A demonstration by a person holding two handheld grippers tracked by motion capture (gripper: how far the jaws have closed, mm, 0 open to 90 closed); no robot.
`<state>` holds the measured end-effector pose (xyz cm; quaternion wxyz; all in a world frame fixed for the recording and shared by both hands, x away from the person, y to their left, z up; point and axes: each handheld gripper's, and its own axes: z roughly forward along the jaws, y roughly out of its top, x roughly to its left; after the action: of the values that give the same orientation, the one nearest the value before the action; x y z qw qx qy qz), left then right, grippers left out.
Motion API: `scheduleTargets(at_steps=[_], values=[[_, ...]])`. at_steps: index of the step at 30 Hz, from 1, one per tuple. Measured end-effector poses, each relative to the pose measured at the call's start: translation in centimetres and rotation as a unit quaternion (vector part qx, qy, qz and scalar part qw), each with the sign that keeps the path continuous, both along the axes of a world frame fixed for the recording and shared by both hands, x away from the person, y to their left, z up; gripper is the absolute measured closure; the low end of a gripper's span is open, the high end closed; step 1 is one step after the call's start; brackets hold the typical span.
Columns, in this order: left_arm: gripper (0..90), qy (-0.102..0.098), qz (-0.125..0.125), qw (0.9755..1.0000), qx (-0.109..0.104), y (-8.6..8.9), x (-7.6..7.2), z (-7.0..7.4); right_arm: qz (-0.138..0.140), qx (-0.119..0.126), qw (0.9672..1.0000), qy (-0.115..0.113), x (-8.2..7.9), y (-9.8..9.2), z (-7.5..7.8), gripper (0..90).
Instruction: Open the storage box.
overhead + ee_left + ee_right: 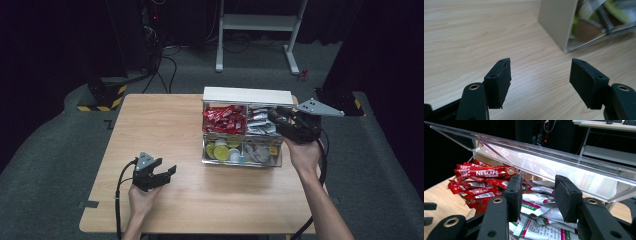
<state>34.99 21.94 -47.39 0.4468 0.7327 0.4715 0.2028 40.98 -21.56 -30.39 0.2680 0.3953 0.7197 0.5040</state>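
Right gripper (537, 195) half open, empty, white sachets (536, 200) just beneath its jaws. Sachets look light, limp, slippery; pinch one mid-length. Left gripper (540, 75) wide open, holding nothing.

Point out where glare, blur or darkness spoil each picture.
High view: the room around the table is nearly black, the tabletop evenly lit. Left gripper view: the clear box is out of focus, with smeared reflections. Right gripper view: glare washes over the raised lid; the red packets stay sharp.
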Motion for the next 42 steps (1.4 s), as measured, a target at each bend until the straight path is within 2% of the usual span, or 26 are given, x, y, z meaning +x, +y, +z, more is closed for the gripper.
scheduleTargets(at_steps=[2,10,17,19,29,37,42], values=[[33.2,-0.001,-0.006,0.9999,-0.013,-0.1,0.2,0.6,0.0,0.0,1.0,-0.003,0.1,0.0,0.0,58.9],[35.0,-0.016,-0.035,0.9992,-0.01,-1.5,0.8,3.2,0.001,0.005,0.9999,-0.009,0.3,-0.1,0.0,58.9],[37.2,-0.034,-0.053,0.9975,-0.031,-2.9,1.4,5.7,0.007,0.009,0.9999,-0.01,0.4,-0.3,0.0,59.1],[37.7,-0.034,-0.057,0.9971,-0.037,-3.2,1.5,6.3,0.008,0.011,0.9999,-0.008,0.5,-0.3,0.0,59.2],[43.4,-0.063,-0.082,0.9928,-0.061,-4.4,1.8,9.3,0.008,0.011,0.9999,-0.005,0.6,-0.4,0.0,59.2],[44.8,-0.081,-0.098,0.9902,-0.056,-5.8,2.3,11.2,0.007,0.009,0.9999,-0.008,0.6,-0.3,0.0,59.9],[46.0,-0.082,-0.107,0.9889,-0.063,-6.4,2.9,12.0,0.006,0.01,0.9999,-0.009,0.6,-0.3,0.0,60.1]])
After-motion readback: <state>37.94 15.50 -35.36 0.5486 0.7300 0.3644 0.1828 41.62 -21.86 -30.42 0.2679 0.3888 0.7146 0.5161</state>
